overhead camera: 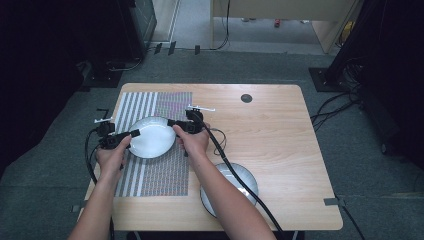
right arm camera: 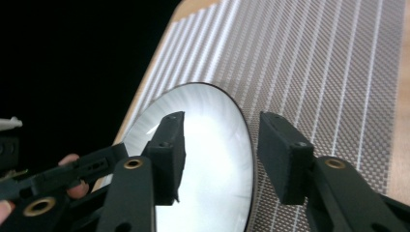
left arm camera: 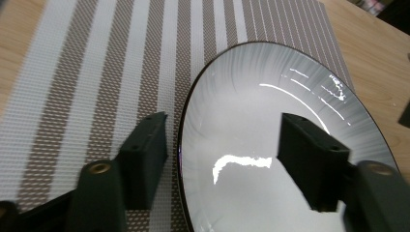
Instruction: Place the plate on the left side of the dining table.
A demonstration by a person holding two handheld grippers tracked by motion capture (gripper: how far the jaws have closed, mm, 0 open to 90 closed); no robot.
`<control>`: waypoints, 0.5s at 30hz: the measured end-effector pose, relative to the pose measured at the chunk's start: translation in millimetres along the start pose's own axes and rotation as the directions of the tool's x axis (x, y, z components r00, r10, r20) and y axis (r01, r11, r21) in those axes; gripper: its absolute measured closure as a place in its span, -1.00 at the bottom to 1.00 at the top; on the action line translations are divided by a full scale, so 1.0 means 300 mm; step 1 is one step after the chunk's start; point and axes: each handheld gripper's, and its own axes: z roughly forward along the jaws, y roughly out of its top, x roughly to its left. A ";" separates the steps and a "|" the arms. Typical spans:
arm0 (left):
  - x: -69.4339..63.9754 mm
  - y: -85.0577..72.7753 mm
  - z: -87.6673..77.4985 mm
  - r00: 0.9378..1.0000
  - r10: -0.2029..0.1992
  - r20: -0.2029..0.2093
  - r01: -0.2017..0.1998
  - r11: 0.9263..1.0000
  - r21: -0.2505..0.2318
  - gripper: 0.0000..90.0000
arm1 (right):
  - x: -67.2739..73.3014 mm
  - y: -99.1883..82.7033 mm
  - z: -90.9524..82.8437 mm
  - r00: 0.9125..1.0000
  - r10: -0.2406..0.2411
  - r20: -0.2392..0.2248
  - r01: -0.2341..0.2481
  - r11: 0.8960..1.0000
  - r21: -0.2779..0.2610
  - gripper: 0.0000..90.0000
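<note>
A pale wooden table stands on grey carpet (dark equipment flanks both sides).

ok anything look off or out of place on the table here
Nothing stands out. One plate lies flat on the striped mat, with the open left gripper and right gripper astride its rim on either side. A second plate sits on the bare table. No spills or visible damage.

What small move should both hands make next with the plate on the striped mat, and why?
Probably draw both grippers back, away from the plate. It lies flat on the striped mat, and the left gripper and right gripper both stand open astride its rim, fingers not pressing it. So the plate looks set down, and a second plate waits near the table's front edge.
</note>
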 end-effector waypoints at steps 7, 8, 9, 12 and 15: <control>-0.043 -0.010 -0.061 0.999 0.050 0.006 -0.050 0.998 -0.023 -0.59 | 0.044 0.028 -0.092 0.986 -0.165 -0.041 0.165 0.986 0.008 -0.12; -0.049 -0.015 -0.067 0.998 0.062 0.010 -0.061 0.998 -0.024 -0.62 | 0.049 0.029 -0.107 0.981 -0.187 -0.041 0.188 0.982 0.006 -0.13; -0.055 -0.020 -0.074 0.998 0.068 0.018 -0.067 0.997 -0.028 -0.64 | 0.052 0.029 -0.122 0.979 -0.201 -0.045 0.202 0.979 0.008 -0.15; -0.076 -0.038 -0.088 0.996 0.091 0.023 -0.090 0.995 -0.036 -0.68 | 0.047 0.031 -0.164 0.978 -0.201 -0.051 0.202 0.979 0.004 -0.18; -0.090 -0.056 -0.102 0.995 0.098 0.020 -0.098 0.994 -0.042 -0.67 | 0.041 0.027 -0.206 0.969 -0.244 -0.039 0.244 0.970 -0.007 -0.21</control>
